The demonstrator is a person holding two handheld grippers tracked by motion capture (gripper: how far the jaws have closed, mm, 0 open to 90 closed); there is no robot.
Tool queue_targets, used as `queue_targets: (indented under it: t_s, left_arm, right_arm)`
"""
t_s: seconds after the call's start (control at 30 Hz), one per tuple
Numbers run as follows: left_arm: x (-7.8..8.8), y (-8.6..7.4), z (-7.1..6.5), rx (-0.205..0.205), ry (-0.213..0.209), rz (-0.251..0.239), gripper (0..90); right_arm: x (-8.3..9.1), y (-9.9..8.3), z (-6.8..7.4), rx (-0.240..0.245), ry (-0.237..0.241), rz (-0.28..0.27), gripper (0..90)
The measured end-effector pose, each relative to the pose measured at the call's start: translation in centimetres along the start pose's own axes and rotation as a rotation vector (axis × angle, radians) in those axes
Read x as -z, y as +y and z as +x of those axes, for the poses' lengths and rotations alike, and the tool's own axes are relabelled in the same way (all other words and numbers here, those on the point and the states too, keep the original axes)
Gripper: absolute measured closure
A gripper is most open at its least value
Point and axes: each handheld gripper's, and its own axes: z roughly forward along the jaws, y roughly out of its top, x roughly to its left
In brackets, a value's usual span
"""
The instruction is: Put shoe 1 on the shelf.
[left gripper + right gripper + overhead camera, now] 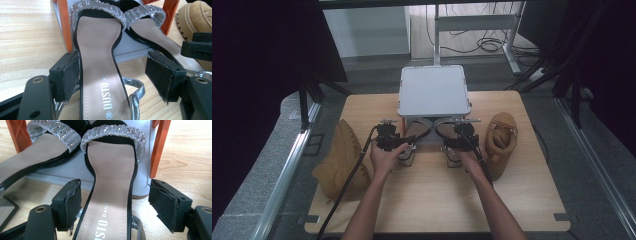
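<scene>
Two black sandals with glittery silver toe straps lie side by side, toes on the low grey tier of a small rack (433,90). The left sandal (414,131) (97,62) runs between the jaws of my left gripper (404,146) (116,75), which stands open with its pads off the sole. My right gripper (452,146) (115,202) is open the same way around the heel half of the right sandal (444,129) (112,175). Each gripper view also shows the neighbouring sandal (155,37) (37,152) beside its own.
The rack has orange legs (63,27) (155,147) and a grey top. A tan boot (339,162) lies on its side at the table's left. A second tan boot (501,142) (197,15) stands at the right, close to my right hand. Bare wooden tabletop (432,200) lies nearer the person.
</scene>
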Motion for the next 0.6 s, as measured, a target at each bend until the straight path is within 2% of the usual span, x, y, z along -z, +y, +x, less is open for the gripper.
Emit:
queue_targets:
  t_s: [0.13,0.27,0.4,0.6]
  left_arm:
    - [0.02,-0.10,0.14,0.004,0.000,-0.003,27.5]
    - [-0.05,-0.22,0.13,0.005,-0.001,-0.003,27.6]
    - [-0.12,-0.32,0.20,0.008,0.000,-0.004,27.7]
    - [-0.36,-0.38,0.33,0.012,-0.001,0.001,27.7]
  right_arm:
    - [-0.17,0.01,0.40,0.061,-0.028,-0.018,25.5]
    - [-0.31,0.36,0.54,0.085,-0.037,-0.029,25.5]
    - [-0.41,0.58,0.39,0.076,-0.029,-0.056,25.6]
    - [-0.67,0.64,0.32,0.074,-0.027,-0.068,25.5]
